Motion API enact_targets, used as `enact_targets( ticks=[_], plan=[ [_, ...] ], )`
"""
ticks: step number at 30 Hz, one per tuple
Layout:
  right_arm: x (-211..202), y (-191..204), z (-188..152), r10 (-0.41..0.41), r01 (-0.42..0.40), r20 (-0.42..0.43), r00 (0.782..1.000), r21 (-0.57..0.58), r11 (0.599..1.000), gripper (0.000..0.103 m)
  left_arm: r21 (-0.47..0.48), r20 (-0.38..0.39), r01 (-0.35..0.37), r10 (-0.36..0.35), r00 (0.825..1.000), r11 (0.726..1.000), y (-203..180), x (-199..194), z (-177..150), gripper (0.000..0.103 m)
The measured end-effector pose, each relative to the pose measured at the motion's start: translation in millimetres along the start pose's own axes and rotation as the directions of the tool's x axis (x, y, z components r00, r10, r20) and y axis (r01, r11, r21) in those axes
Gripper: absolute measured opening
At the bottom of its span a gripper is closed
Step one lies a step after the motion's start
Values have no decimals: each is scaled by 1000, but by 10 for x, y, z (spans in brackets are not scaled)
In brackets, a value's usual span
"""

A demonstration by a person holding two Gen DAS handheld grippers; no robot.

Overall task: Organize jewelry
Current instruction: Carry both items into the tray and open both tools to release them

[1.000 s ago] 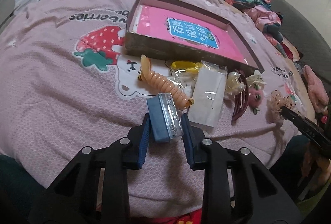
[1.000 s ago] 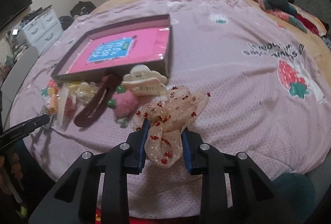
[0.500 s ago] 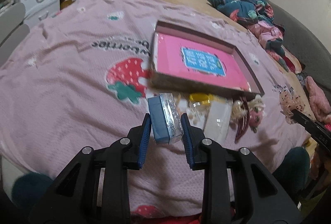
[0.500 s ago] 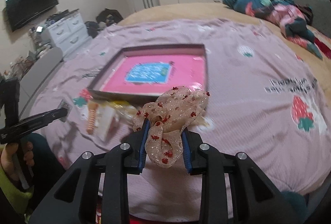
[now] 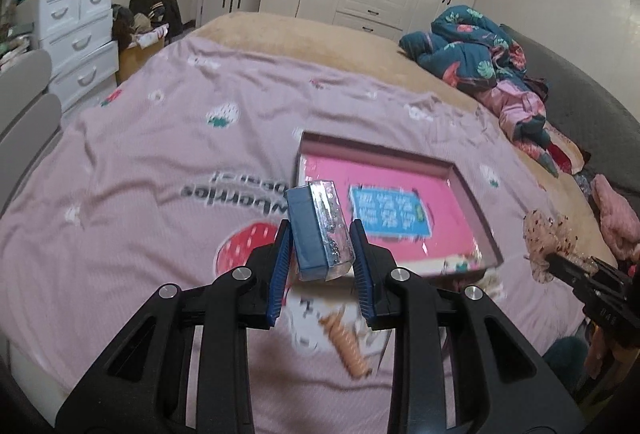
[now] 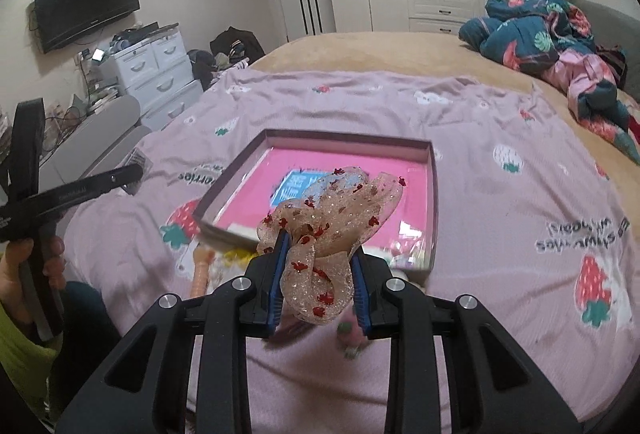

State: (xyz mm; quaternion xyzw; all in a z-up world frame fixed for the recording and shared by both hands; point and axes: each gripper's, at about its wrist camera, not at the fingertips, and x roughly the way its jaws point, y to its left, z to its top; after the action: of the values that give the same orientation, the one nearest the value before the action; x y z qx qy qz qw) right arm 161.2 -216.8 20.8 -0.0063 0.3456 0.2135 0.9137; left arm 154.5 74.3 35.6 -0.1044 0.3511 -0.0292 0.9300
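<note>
The left gripper (image 5: 318, 254) clamps a small box (image 5: 320, 232), the right gripper (image 6: 318, 274) a scrunchie (image 6: 332, 234) (fingers narrow on each), both held above the bed (image 6: 500, 234), probably to drop into the tray (image 6: 432, 201).

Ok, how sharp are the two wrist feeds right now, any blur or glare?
Left wrist: held blue box sharp, bedspread and tray motion-smeared, fisheye bends the wardrobes. Right wrist: scrunchie crisp, tray lining glary, clutter beneath blurred.
</note>
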Motion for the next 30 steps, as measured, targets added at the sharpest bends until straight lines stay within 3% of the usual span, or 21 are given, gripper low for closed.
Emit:
enact_targets(
  ticks=[13, 22, 30],
  plan=[
    [487, -303, 369, -55, 55, 8, 998, 6, 998, 27, 17, -60, 6, -5, 998, 1000, -215, 717, 163, 21],
    [946, -496, 338, -60, 63, -79, 995, 38, 997, 27, 32, -145, 12, -7, 989, 999, -288, 1219, 67, 21],
    [1312, -528, 182, -78, 85, -156, 985, 41, 995, 28, 60, -177, 12, -1, 984, 998, -286, 1379, 9, 20]
  ],
)
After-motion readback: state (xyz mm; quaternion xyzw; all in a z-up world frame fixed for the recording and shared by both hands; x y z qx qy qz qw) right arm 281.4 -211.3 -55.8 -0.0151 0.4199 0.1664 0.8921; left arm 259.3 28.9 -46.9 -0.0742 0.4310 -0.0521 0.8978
